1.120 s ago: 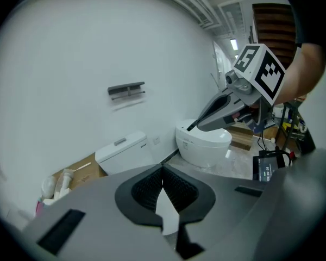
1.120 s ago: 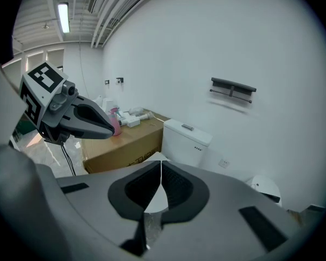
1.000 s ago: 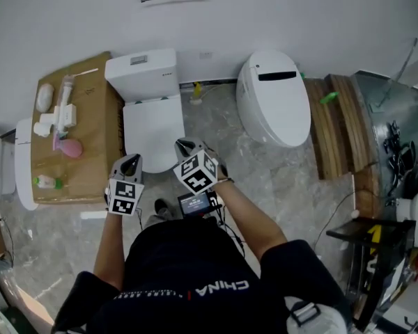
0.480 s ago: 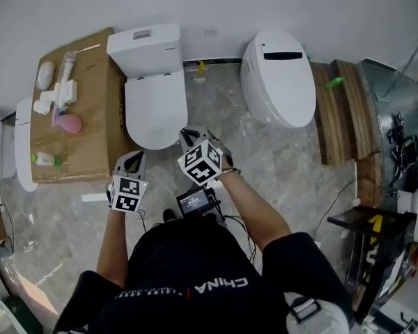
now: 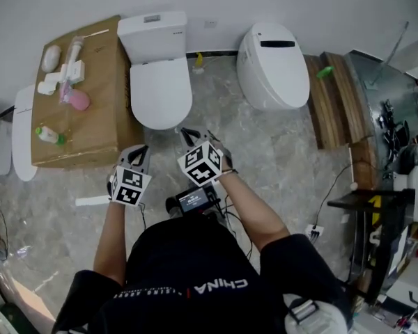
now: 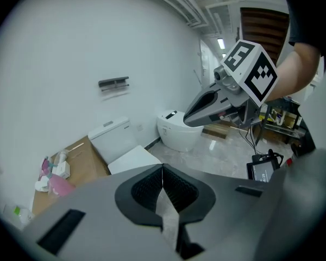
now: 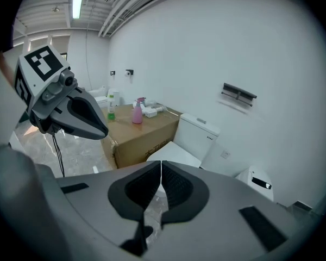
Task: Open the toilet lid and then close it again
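The white toilet stands against the back wall with its lid [image 5: 160,89] down flat over the bowl, below the tank [image 5: 152,30]. Both grippers hang over the grey floor in front of the bowl, apart from it. My left gripper [image 5: 140,151] is shut and holds nothing; in its own view the jaws [image 6: 162,170] meet, with the lid [image 6: 131,157] beyond them. My right gripper [image 5: 190,135] is shut too and empty, its jaws [image 7: 161,170] pointing at the lid [image 7: 171,154]. Each gripper shows in the other's view.
A cardboard box [image 5: 90,127] with bottles and a pink flask [image 5: 76,100] stands left of the toilet. A second, rounded white toilet [image 5: 273,65] sits to the right, then wooden planks [image 5: 334,103] and a metal rack [image 5: 373,235]. A small screen [image 5: 194,200] hangs at the person's waist.
Both grippers have drawn back from the front of the bowl, and the toilet now lies further off. The lid stays down and both jaws stay shut.
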Tool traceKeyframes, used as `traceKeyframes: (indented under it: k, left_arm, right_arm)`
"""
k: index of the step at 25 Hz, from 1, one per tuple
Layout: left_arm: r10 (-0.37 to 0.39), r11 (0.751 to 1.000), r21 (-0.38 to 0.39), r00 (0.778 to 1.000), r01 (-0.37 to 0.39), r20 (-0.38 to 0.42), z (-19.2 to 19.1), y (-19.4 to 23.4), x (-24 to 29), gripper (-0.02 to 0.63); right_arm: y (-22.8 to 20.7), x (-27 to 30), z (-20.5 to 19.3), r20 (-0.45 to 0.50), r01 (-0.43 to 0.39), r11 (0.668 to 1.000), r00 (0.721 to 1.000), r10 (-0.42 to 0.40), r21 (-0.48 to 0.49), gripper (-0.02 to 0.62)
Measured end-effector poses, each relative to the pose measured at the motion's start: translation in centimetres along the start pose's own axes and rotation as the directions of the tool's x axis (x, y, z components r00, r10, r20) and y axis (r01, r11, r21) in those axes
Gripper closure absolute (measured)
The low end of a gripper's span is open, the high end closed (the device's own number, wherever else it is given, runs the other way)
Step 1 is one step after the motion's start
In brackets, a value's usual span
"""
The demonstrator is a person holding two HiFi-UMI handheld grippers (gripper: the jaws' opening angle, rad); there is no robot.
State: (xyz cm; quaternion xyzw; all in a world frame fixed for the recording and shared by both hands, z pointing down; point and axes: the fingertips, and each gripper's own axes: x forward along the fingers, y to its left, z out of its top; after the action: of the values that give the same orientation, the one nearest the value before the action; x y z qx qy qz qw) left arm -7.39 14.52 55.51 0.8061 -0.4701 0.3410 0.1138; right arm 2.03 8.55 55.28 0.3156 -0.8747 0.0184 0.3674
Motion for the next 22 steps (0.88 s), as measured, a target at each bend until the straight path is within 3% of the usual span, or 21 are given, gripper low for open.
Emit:
traceKeyframes:
  k: [5,10,22]
  left_arm:
    - [-0.019,0.999,0.034,1.0,0.018,0.007,-3.1,-2.1,-3.8,0.595]
    - [-0.008,0.999,0.035,1.0,0.008,0.003,-3.9,-3.4,-5.7,0.595]
    - [0.046,0.999,0.02,0.999,-0.046,0.029,-0.7,-7.1,-4.7,0.595]
  right_arm:
    - [4.5,-3.1,-1.0,-0.021,0.034,0.999,0.999,-0.034,0.008,0.58]
    - [6.1,-5.2,-1.4,-0.032,0.025,1.0,0.999,-0.025,-0.002,0.58]
    - [5.2,-8.6,-3.5,-0.006,-0.039,0.998,0.999,0.038,-0.05,0.581]
